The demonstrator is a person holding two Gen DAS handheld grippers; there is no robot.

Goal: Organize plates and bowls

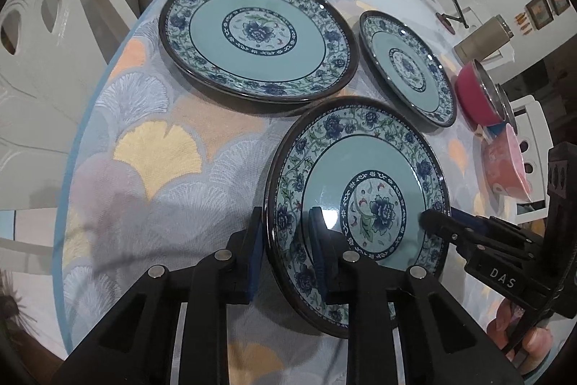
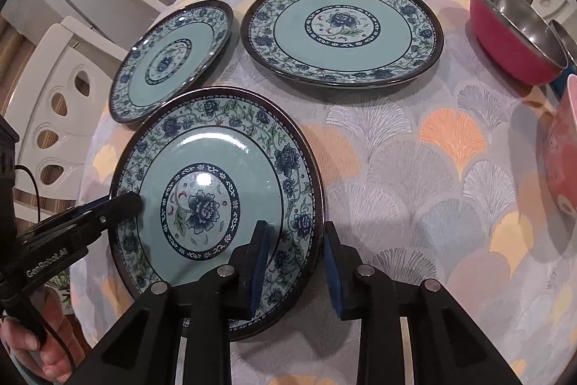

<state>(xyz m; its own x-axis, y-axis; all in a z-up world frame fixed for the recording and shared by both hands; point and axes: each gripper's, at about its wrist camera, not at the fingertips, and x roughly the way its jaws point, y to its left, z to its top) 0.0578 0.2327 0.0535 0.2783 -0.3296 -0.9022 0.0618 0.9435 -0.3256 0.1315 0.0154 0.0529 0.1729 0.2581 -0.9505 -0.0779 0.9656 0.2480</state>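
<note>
Over floral tablecloth (image 2: 414, 168), both tools (image 1: 286, 233) (image 2: 294, 251) straddle tilted plate (image 2: 216, 190).

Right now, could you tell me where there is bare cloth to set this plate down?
Bare tablecloth lies between the held plate, the large plate and the red bowl. It is crowded by the small plate.

Both wrist views closely share one plate (image 1: 364, 175) (image 2: 230, 168).

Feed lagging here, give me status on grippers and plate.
Left hand-held gripper and right hand-held gripper both straddle near plate rim. Two other plates ahead; largest plate unobstructed.
</note>
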